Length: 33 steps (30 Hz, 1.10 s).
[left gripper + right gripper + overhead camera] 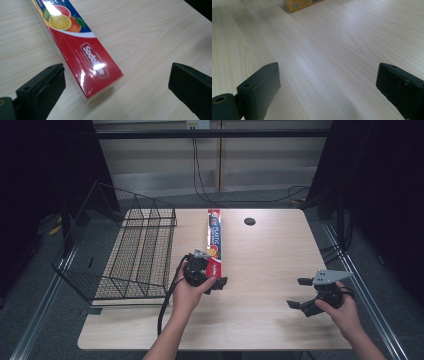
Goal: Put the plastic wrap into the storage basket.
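Note:
A long red box of plastic wrap (pixel 214 240) with fruit pictures lies on the wooden table (pixel 270 250), running from the far middle toward me. My left gripper (pixel 212 279) hovers open at its near end. In the left gripper view that near end (pixel 97 75) sits between the two spread jaws, closer to the left one, with no jaw touching it. My right gripper (pixel 300 294) is open over bare wood at the near right; its view has a yellow box end (pixel 302 5) far ahead, and nothing lies between its jaws (pixel 329 90).
A black wire basket (pixel 135 250) stands on the table's left part, close beside the box. A round cable hole (pixel 249 221) is at the far middle. The left gripper's black cable (pixel 167 300) trails toward the near edge.

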Tool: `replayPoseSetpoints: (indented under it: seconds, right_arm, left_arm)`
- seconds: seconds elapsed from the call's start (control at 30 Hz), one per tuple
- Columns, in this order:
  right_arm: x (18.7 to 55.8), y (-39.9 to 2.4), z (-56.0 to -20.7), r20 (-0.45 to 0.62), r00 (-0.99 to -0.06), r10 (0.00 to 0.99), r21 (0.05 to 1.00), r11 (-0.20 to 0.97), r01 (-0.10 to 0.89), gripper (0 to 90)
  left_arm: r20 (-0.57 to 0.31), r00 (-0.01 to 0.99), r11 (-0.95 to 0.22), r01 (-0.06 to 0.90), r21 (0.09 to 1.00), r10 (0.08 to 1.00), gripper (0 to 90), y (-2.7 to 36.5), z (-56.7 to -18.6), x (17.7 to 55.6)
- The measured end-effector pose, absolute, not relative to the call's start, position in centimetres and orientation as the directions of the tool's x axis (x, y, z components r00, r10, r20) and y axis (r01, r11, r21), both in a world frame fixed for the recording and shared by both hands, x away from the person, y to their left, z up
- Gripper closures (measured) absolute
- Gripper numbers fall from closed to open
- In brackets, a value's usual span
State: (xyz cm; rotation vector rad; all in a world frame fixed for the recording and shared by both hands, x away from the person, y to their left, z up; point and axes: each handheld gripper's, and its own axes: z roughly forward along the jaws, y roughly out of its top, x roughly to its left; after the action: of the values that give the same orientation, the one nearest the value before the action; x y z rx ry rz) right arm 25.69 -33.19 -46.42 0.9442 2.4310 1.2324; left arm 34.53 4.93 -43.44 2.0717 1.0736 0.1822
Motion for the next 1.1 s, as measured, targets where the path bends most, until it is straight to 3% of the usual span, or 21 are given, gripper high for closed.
replayPoseSetpoints:
  seconds: [1.1]
  right_arm:
    - [25.9,-32.9,-46.4,0.061,-0.76,0.647,0.793,0.431,0.43,5.5]
  left_arm:
    - [-0.185,0.527,-0.287,0.687,0.668,0.829,3.8,3.5,-43.4,41.2]
